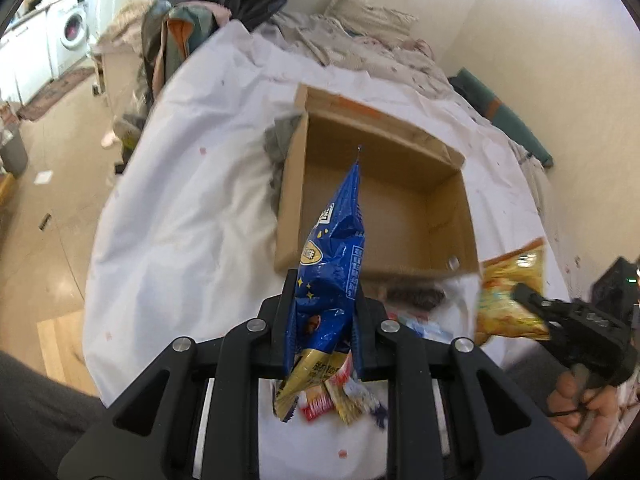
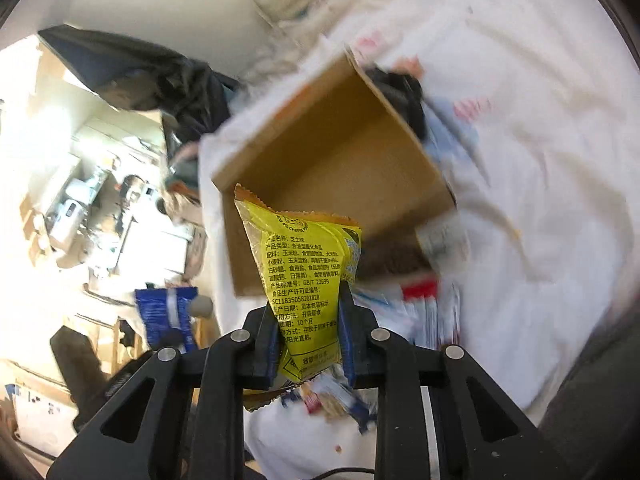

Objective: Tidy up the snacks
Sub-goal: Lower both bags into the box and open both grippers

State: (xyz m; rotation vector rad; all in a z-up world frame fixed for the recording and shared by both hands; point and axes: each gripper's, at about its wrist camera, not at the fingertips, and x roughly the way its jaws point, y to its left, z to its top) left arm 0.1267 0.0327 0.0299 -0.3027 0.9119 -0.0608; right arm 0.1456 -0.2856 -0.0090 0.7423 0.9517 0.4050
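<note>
My left gripper [image 1: 322,300] is shut on a blue snack bag [image 1: 332,256], held upright just in front of an open cardboard box [image 1: 384,208] on the white sheet. My right gripper [image 2: 308,316] is shut on a yellow snack bag [image 2: 304,264], held above the box [image 2: 332,160] near its front edge. In the left wrist view the yellow bag [image 1: 512,296] and the right gripper [image 1: 532,300] show at the right. In the right wrist view the blue bag [image 2: 166,312] shows at the lower left. The box looks empty inside.
Several small snack packets [image 1: 336,396] lie on the white sheet [image 1: 180,208] below my grippers, more beside the box [image 2: 424,312]. Dark cloth [image 1: 280,140] lies at the box's left. Pillows and bedding [image 1: 360,32] are behind; a floor and washing machine [image 1: 72,32] are left.
</note>
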